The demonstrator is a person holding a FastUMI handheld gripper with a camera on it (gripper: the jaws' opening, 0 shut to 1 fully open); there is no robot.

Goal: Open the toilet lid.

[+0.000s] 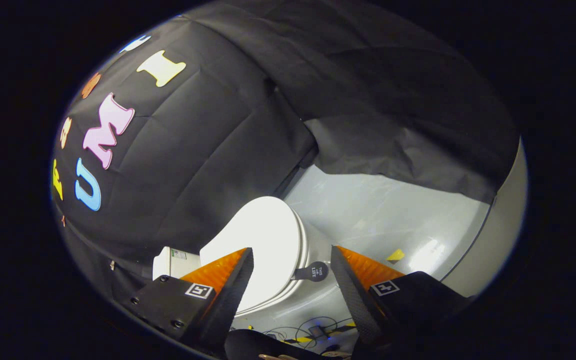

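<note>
White toilet lid (268, 240) lies closed beyond my gripper (292, 260), partly hidden by one finger; its fingers spread apart, empty.

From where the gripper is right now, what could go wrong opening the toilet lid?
1. The gripper is open with nothing between its fingers; the small dark lift tab on the closed toilet lid is a thin target, so the fingers could likely miss or slip off.
2. Cables on the floor below might snag.
</note>
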